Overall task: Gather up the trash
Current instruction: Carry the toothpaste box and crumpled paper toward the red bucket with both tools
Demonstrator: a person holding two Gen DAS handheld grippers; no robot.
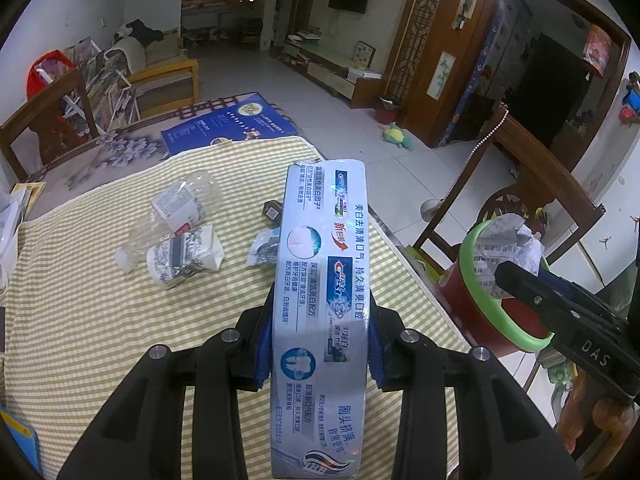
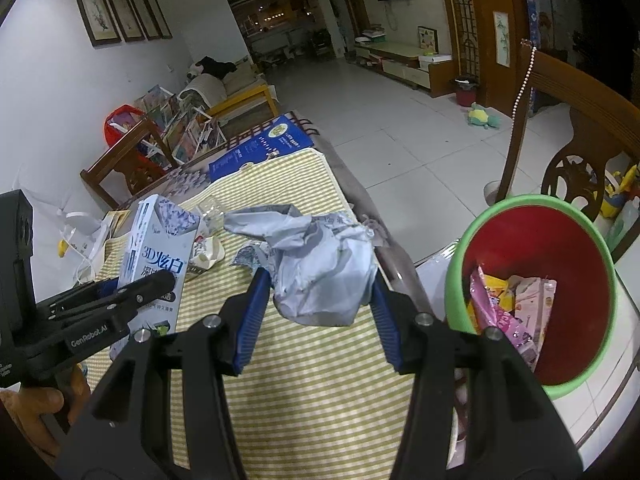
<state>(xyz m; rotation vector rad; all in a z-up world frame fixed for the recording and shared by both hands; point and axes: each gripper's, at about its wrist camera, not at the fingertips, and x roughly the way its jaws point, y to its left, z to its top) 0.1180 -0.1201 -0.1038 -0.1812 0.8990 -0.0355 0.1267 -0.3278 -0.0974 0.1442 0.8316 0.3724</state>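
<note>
Striped yellow tablecloth [image 1: 100, 340] is covering the table in a living room. Left gripper [image 1: 320, 344] is clamping a toothpaste box [image 1: 320, 280]; right gripper [image 2: 320, 300] is clamping crumpled paper [image 2: 320, 264] beside the red bin [image 2: 560, 280]. Bottle [image 1: 180, 208] and wrappers [image 1: 184, 258] are lying on the cloth.

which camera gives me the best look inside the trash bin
The right wrist view: it looks down into the bin, showing its red inner wall and the pink and yellow wrappers at the bottom. The left wrist view sees the bin from the side, its mouth blocked by the crumpled paper and right gripper.
</note>
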